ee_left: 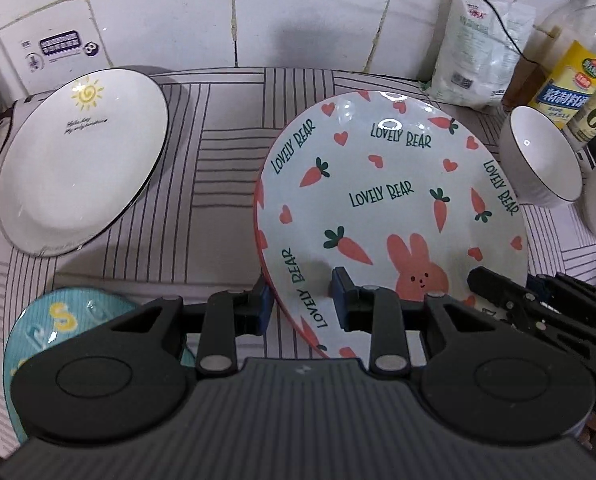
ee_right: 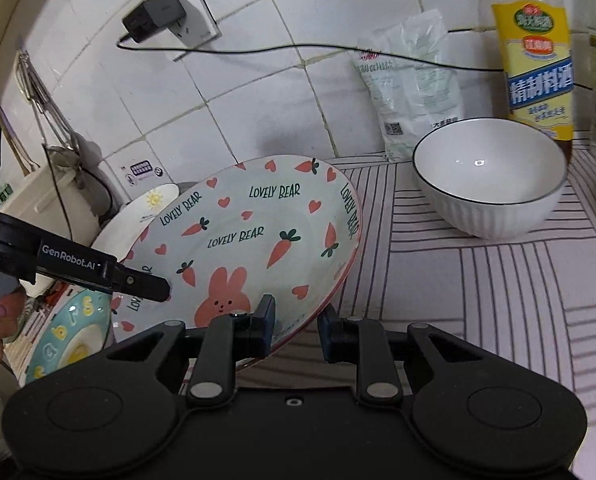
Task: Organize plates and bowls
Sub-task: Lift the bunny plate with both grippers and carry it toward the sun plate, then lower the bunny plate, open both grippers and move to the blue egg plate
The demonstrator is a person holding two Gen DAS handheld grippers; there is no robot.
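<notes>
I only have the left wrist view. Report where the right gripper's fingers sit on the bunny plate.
Observer: The right gripper straddles the near rim of the bunny plate, one finger on each side. I cannot tell whether it pinches.
Operator: Say whether the plate lies flat.
Observer: No. It is tilted, with its right edge raised above the striped mat.
Operator: Tell me where that black cable on the wall leads.
Observer: It leads to a black charger plugged into a wall socket, up and left of the plate.
</notes>
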